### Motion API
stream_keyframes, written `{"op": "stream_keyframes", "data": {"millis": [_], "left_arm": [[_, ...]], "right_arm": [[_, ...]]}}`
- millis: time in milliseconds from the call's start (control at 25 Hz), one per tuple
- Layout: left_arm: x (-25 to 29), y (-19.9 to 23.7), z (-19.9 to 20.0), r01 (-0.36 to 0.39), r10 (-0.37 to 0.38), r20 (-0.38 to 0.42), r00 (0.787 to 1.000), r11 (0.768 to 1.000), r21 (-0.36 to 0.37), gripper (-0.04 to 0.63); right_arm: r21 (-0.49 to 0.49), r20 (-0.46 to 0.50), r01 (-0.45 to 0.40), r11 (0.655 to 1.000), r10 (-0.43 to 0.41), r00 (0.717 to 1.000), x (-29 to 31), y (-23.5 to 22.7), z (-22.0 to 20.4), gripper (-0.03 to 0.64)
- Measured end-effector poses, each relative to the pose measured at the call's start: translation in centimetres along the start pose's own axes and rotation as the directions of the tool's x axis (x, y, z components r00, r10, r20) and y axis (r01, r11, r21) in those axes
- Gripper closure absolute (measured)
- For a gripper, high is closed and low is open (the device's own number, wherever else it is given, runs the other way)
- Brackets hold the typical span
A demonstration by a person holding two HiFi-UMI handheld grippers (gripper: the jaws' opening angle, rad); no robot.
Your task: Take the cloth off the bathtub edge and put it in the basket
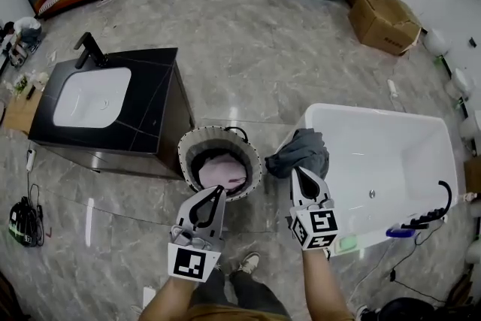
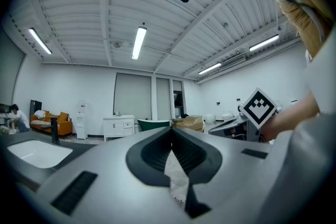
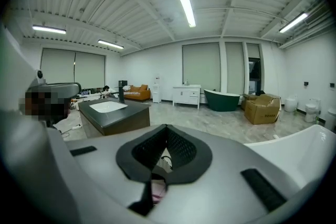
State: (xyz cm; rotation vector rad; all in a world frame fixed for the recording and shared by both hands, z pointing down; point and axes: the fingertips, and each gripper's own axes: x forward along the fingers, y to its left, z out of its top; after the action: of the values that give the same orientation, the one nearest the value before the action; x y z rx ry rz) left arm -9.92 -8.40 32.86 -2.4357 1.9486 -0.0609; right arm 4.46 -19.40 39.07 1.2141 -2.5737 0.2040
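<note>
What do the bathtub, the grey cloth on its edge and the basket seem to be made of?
Bathtub: glossy white acrylic or enamel, judging by its smooth shine.
Cloth: soft matte fabric; it lies crumpled in folds.
Basket: probably woven or fabric-covered, with a patterned matte rim; too small to tell.

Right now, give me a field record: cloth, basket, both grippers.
grey cloth: draped on the bathtub corner, not held
basket: on the floor beside the bathtub, pink cloth inside
left gripper: shut, empty, at the basket's near side
right gripper: shut, empty, close to the grey cloth's lower edge
</note>
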Motion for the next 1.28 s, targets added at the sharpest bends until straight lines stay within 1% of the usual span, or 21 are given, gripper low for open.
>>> {"op": "stream_keyframes", "data": {"millis": [120, 240, 440, 600, 800, 1000, 1120, 1280], "left_arm": [[-0.9, 0.0, 2.1, -0.025, 0.026, 0.010, 1.000, 1.000, -0.013, 0.589], [-1.9, -0.1, 4.1, -0.037, 0.037, 0.029, 0.999, 0.999, -0.004, 0.589], [-3.3, -1.1, 7.4, -0.041, 0.039, 0.059, 0.997, 0.999, 0.021, 0.589], [-4.2, -2.0, 9.8, -0.036, 0.033, 0.095, 0.995, 0.999, 0.033, 0.589], [-5.6, -2.8, 11.2, -0.036, 0.032, 0.108, 0.994, 0.999, 0.038, 0.589], [-6.8, -2.8, 12.2, -0.047, 0.041, 0.118, 0.992, 0.998, 0.044, 0.589], [-7.5, -3.2, 13.3, -0.039, 0.029, 0.138, 0.990, 0.997, 0.069, 0.589], [-8.1, -3.2, 14.5, -0.052, 0.036, 0.162, 0.986, 0.994, 0.096, 0.589]], "right_arm": [[0.004, 0.043, -0.009, 1.000, 0.009, 0.999, -2.0, 0.2, 2.9, 0.612], [0.016, 0.081, -0.020, 1.000, 0.018, 0.997, -4.2, 0.3, 5.2, 0.612], [0.040, 0.145, -0.028, 0.999, 0.022, 0.989, -7.8, 0.0, 8.2, 0.612], [0.041, 0.203, -0.032, 0.999, 0.023, 0.979, -10.4, 0.1, 10.8, 0.612], [0.015, 0.267, -0.053, 0.998, 0.047, 0.963, -13.2, 1.2, 13.7, 0.612], [-0.013, 0.275, -0.064, 0.998, 0.065, 0.959, -15.1, 2.4, 14.4, 0.612], [0.004, 0.291, -0.080, 0.997, 0.075, 0.954, -16.3, 3.3, 14.6, 0.612], [-0.007, 0.319, -0.080, 0.997, 0.078, 0.945, -17.8, 3.6, 15.3, 0.612]]}}
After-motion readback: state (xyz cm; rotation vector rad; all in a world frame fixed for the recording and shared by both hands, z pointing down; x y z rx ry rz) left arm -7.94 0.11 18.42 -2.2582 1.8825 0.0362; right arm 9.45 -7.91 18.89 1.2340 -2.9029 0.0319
